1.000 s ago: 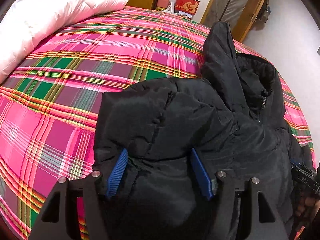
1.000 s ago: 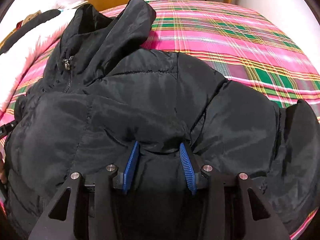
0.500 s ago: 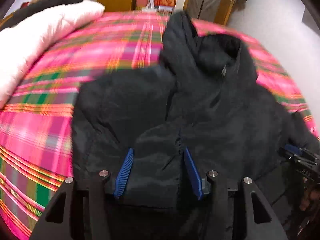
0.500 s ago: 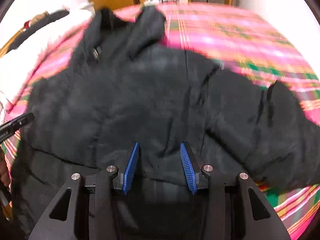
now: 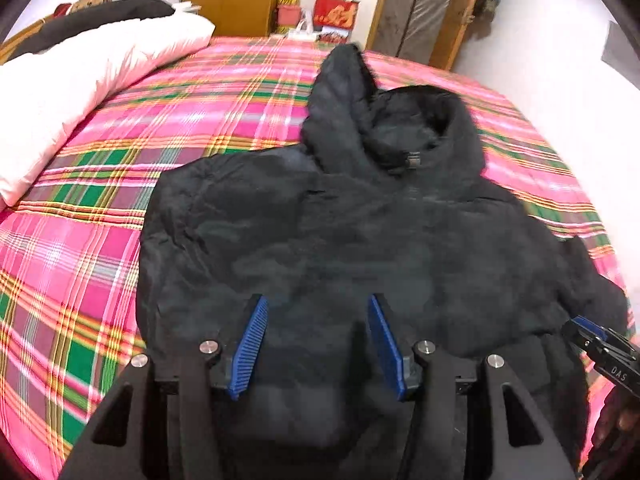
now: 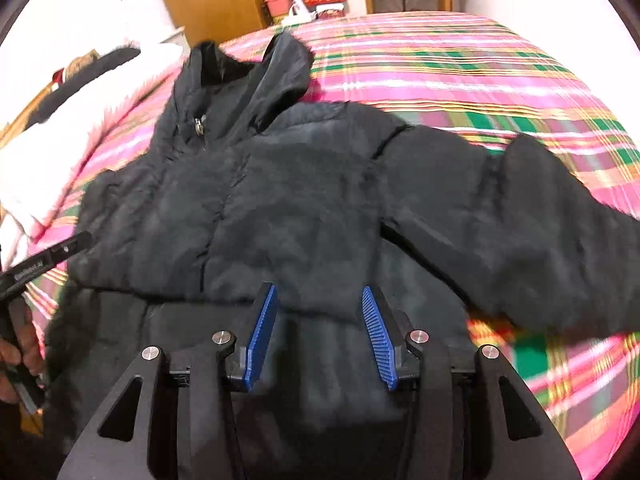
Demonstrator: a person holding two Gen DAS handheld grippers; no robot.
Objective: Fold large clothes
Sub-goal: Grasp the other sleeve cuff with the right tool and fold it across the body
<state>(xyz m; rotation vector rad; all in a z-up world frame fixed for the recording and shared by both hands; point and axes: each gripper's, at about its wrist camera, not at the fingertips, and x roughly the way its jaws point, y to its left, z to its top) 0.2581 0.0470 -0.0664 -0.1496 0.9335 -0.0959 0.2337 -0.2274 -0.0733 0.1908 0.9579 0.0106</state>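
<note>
Two hand-held grippers are on one black puffer jacket (image 5: pixel 360 240), which lies on a bed w/ a pink plaid bedspread (image 5: pixel 120 208).

Left wrist view: left hand-held gripper (image 5: pixel 318 344) has its blue pads part-spread w/ a thick fold of the jacket's bottom hem bunched between them; pads look pressed into the padding, so I read it as a pinch on the hem. Hood and collar point away toward the far end of the bed, zip pull visible at the neck. White duvet (image 5: pixel 80 80) sits at the left, apart from the jacket. Right hand-held gripper (image 5: pixel 600 344) shows at the right edge, beside the hem.

Right wrist view: right hand-held gripper (image 6: pixel 318 336) likewise pinches hem fabric between half-spread pads. One sleeve (image 6: pixel 540 240) sprawls out to the right over the bedspread. Left hand-held gripper (image 6: pixel 44 264) and a hand (image 6: pixel 16 360) sit at the left edge.

Progress, my judgement: early. Hem looks doubled up over the lower body, approx. a first fold in hand, not laid flat. Sleeves not tucked, hood loose, no compact bundle yet.
</note>
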